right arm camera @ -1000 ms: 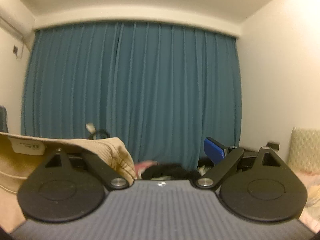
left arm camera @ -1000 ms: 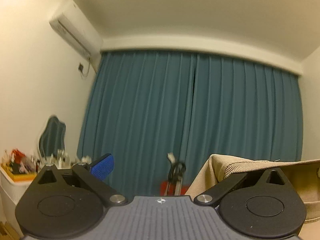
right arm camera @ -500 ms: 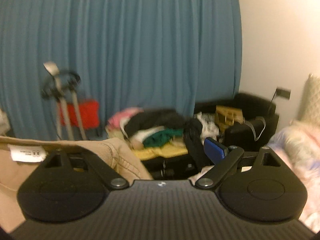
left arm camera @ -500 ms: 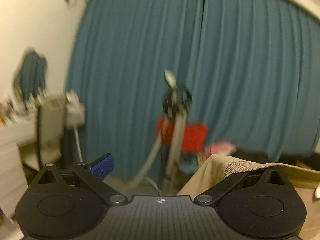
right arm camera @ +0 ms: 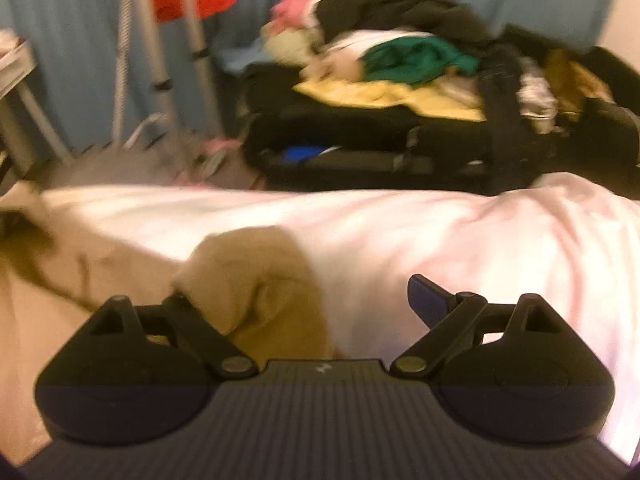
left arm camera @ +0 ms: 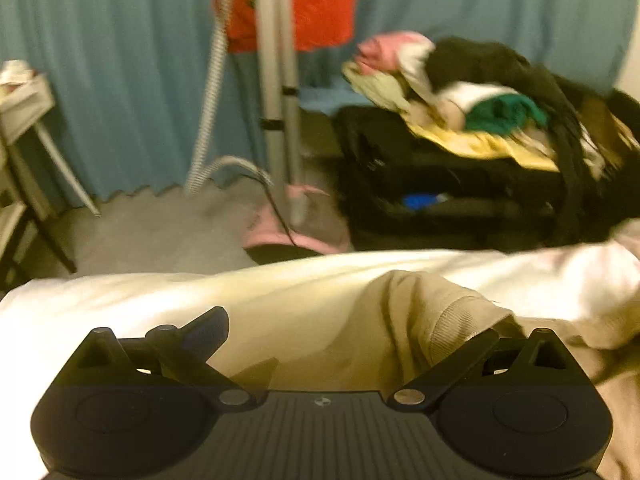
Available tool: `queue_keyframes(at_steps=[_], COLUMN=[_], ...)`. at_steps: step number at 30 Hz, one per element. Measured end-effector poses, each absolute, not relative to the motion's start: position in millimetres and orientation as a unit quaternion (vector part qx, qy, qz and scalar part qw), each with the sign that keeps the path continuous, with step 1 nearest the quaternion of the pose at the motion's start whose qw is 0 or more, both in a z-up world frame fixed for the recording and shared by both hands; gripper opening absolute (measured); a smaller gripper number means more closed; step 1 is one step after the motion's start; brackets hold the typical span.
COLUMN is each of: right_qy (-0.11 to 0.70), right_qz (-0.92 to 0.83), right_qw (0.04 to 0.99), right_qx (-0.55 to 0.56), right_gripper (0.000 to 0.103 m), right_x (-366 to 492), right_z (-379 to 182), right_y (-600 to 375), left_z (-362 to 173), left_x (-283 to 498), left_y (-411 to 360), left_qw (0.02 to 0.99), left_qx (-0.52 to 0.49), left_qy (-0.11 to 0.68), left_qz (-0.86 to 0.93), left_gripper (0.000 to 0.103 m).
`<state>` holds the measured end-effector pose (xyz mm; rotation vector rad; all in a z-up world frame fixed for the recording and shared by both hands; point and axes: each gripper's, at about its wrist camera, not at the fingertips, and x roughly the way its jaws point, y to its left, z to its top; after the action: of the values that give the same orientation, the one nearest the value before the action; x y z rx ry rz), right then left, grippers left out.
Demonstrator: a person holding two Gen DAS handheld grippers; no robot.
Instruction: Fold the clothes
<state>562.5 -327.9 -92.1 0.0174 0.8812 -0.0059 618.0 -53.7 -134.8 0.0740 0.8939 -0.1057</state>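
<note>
A tan garment with a ribbed hem lies partly on the white bed sheet. In the left wrist view my left gripper has its jaws wide apart. Its blue left fingertip is bare, and the hem is draped over the right finger, hiding it. In the right wrist view the tan garment bunches over the left finger of my right gripper. That gripper is also wide open, and its blue right fingertip is free above the sheet. Both views are blurred.
Beyond the bed, a black suitcase is heaped with mixed clothes. A steamer pole and hose stand before the blue curtain, with a red item on the pole. Pink slippers lie on the grey floor, and a small table stands at the left.
Both grippers have swung down from facing the curtain and ceiling toward the bed. The tan garment came down with them and now rests on the sheet. The jaws stayed wide.
</note>
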Motion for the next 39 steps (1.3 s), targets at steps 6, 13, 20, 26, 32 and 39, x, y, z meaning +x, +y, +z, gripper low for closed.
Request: queue_keyframes(at_steps=[6, 13, 20, 26, 32, 39], right_qy=[0.393, 0.322, 0.257, 0.228, 0.196, 0.163], right_qz=[0.017, -0.005, -0.007, 0.007, 0.005, 0.000], right_qw=[0.918, 0.944, 0.962, 0.968, 0.972, 0.975], right_qx=[0.054, 0.077, 0.090, 0.105, 0.132, 0.151], right_gripper=[0.092, 0.092, 0.092, 0.092, 0.092, 0.092], right_x=[527, 420, 270, 170, 107, 78], right_z=[-55, -12, 22, 41, 47, 24], right_y=[-316, -299, -272, -260, -263, -280], left_z=[-94, -39, 3, 15, 28, 27], left_x=[586, 468, 293, 182, 131, 115], left_y=[-57, -50, -57, -69, -75, -71], left_qw=[0.898, 0.939, 0.962, 0.968, 0.970, 0.968], left_qx=[0.069, 0.034, 0.014, -0.002, -0.022, -0.046], left_qy=[0.426, 0.334, 0.255, 0.229, 0.225, 0.232], left_qz=[-0.087, -0.076, -0.092, -0.101, -0.090, -0.085], left_gripper=[0.103, 0.103, 0.103, 0.103, 0.103, 0.103])
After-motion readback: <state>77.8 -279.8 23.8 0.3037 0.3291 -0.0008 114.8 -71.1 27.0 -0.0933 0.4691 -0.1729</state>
